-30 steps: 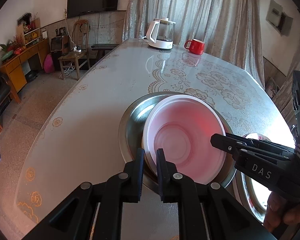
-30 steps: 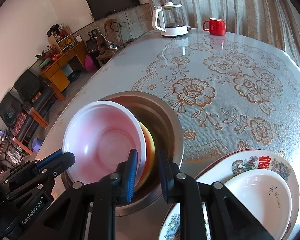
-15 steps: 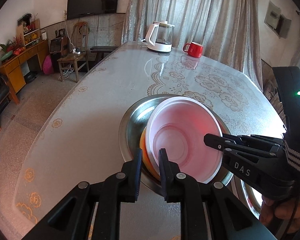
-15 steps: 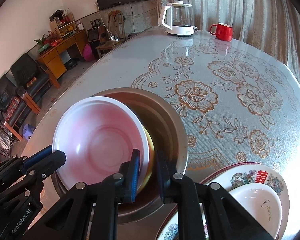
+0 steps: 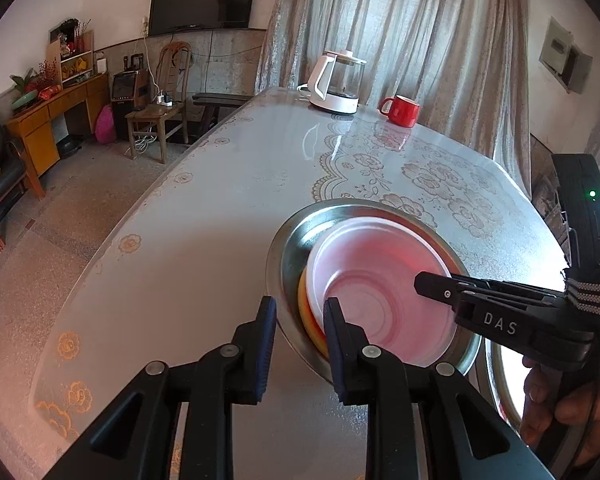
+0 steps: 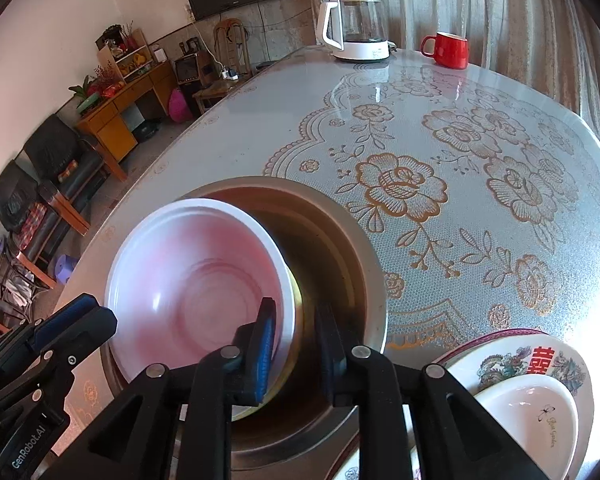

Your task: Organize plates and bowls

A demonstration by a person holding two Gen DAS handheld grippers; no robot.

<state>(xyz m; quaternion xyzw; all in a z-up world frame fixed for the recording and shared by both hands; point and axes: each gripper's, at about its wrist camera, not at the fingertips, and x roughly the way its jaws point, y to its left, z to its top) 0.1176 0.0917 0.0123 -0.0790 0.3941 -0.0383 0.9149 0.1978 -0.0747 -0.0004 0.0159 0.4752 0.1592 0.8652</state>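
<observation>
Two grippers meet over a steel basin (image 5: 288,248) on a table (image 5: 204,220) with a flowered cloth. Inside the basin a pink-and-white bowl (image 5: 384,280) sits tilted, nested in a yellow-orange bowl (image 5: 306,312) of which only an edge shows. The left gripper (image 5: 300,312) points down at the near-left side of the stack; its jaws have just been opening and now stand a little apart, straddling the basin's rim and the edges of both bowls, with a gap visible on either side, so nothing is pinched. The right gripper (image 6: 296,320) comes in from the opposite side; its jaws have also just been opening and stand slightly apart around the rims of the two bowls, the left pad lying close against the inside of the pink-and-white bowl (image 6: 196,276) and the right finger over the basin's dark inside (image 6: 332,248). Whether that pad still touches the rim cannot be told. Just to the right of the right gripper, at the table's near edge, lies a painted plate (image 6: 516,352) with a red character on it, and a white bowl (image 6: 536,416) rests in it. Far ahead of both grippers, at the table's other end, stand a white kettle (image 6: 356,24) and a red mug (image 6: 448,50). A hand (image 5: 560,408) grips the right gripper's handle in the left wrist view.
</observation>
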